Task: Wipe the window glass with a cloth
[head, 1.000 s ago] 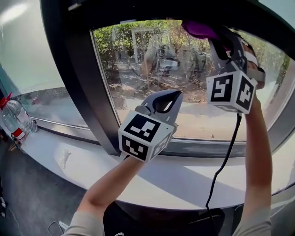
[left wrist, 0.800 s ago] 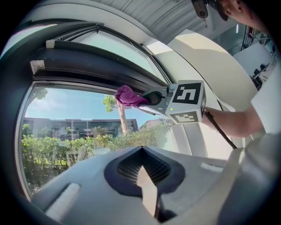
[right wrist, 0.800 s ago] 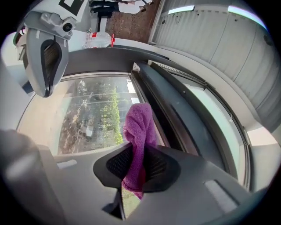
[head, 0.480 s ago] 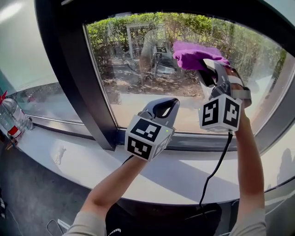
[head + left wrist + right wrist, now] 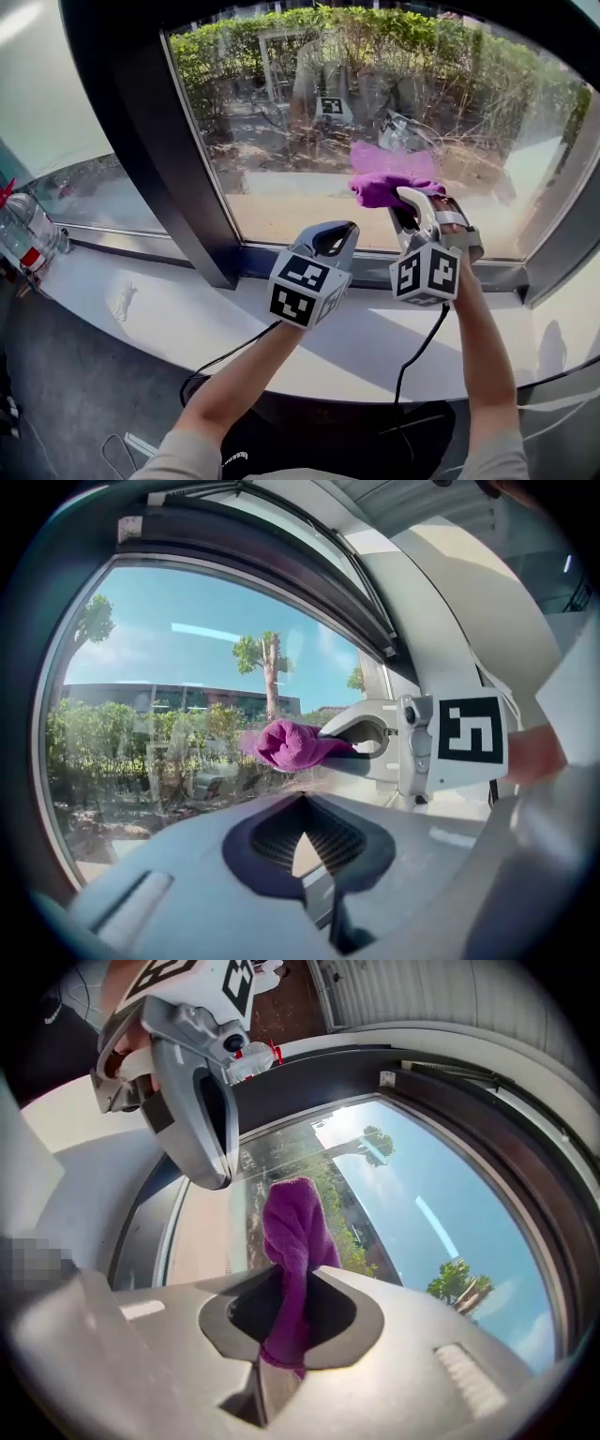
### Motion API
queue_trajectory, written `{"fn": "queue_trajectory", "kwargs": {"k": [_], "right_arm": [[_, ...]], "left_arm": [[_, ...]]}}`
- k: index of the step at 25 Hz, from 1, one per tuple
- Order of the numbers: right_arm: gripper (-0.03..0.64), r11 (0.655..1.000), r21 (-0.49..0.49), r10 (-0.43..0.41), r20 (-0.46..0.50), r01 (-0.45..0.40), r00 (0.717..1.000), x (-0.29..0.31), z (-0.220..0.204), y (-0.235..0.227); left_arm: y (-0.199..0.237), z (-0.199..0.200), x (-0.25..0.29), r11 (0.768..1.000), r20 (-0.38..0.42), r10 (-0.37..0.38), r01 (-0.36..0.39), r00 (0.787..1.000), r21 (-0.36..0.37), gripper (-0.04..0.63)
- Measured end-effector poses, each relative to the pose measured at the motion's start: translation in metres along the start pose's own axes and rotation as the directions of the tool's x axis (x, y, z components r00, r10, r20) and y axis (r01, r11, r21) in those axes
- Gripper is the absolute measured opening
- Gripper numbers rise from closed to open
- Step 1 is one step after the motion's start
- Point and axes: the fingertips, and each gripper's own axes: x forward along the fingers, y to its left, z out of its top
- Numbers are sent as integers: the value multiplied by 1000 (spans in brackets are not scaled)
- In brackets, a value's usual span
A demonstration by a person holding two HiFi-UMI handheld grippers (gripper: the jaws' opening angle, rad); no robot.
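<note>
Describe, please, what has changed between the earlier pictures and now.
The right gripper, shut on the purple cloth, has swept down the window glass from near its top edge to its lower part, just above the sill. Nothing was taken or let go. The left gripper stays shut and empty, low beside it.

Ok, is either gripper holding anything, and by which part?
The right gripper is shut on the purple cloth, pinching one bunched end; the rest sticks out past its fingers. The left gripper is shut and empty.
</note>
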Motion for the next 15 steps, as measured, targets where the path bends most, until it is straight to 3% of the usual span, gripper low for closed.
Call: {"fn": "queue_trajectory", "kwargs": {"k": [7,15], "right_arm": [[78,979,90,184,-31,-180,982,17,-27,95],[78,910,167,395,-77,-379,915,30,-55,181]], "left_arm": [[-3,-47,1,999,-83,5,-8,997,-31,0],[-5,-83,-4,996,-140,-9,-4,990,-86,0]]}}
